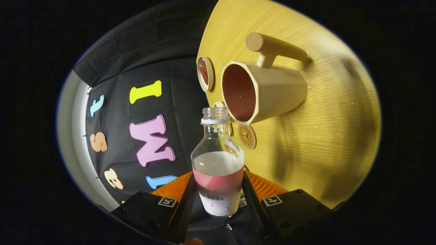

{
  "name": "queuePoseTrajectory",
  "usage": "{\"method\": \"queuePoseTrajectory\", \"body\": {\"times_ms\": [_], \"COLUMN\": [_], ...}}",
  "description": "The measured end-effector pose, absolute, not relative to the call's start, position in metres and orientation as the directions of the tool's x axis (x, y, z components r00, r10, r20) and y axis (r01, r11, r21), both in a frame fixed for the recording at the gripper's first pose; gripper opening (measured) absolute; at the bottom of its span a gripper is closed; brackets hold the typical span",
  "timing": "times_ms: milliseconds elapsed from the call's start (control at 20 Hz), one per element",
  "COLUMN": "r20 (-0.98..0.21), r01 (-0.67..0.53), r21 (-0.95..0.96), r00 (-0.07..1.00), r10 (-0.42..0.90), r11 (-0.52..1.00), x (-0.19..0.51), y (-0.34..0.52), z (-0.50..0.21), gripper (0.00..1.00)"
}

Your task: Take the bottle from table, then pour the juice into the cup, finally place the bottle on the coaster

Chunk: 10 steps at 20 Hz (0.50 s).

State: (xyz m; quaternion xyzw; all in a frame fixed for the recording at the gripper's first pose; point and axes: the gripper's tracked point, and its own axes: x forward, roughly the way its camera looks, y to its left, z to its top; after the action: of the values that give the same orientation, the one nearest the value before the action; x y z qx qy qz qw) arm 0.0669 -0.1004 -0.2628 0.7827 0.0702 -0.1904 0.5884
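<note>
The bottle (218,163) is being held between the two fingers of the gripper (218,200), which are closed against its labelled lower part from either side. The bottle is uncapped and is being carried with whitish liquid filling roughly its lower half. Its open neck is being pointed toward the cup (264,92), whose mouth is seen just beyond the neck, with the cup's peg-like handle (274,47) behind it. The cup is being borne by the wooden table (333,129). A round coaster (247,136) is lying on the table just beside the cup's rim, and a small round dish (205,73) is sitting further off near the table's edge.
</note>
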Motion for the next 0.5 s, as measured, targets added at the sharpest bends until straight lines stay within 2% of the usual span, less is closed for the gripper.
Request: {"method": "queuePoseTrajectory", "body": {"times_ms": [500], "r20": [-0.386], "r01": [0.317], "r21": [0.869], "r00": [0.915], "r10": [-0.119], "r11": [-0.380], "x": [0.0708], "y": [-0.1044], "z": [-0.2565], "gripper": [0.76]}}
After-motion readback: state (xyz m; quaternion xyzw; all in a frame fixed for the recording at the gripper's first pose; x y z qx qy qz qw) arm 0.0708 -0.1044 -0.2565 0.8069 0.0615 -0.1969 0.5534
